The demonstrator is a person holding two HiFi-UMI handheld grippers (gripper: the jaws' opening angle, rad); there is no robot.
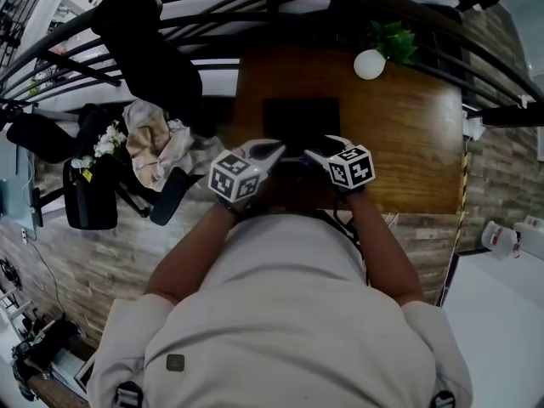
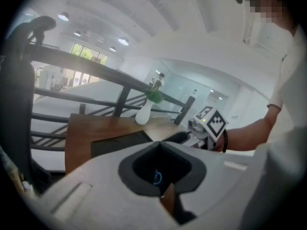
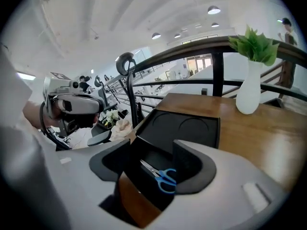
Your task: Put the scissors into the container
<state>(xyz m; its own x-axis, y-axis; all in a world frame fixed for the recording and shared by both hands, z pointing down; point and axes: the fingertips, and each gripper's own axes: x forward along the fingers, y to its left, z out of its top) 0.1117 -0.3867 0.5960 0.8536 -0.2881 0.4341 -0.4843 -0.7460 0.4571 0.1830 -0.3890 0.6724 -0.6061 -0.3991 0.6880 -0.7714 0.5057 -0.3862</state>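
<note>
Scissors (image 3: 162,176) in container (image 3: 153,157), below R hand-held gripper (image 3: 152,147)

Left gripper (image 1: 270,151) and right gripper (image 1: 321,153) hang close together above the wooden table's (image 1: 416,134) near edge.

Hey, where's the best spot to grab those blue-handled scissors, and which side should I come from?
The scissors lie flat and closed on a black surface. Probably come from above with the open right gripper. Pinch across the neck where the blades meet the handles: it is narrow and near the middle.
</note>
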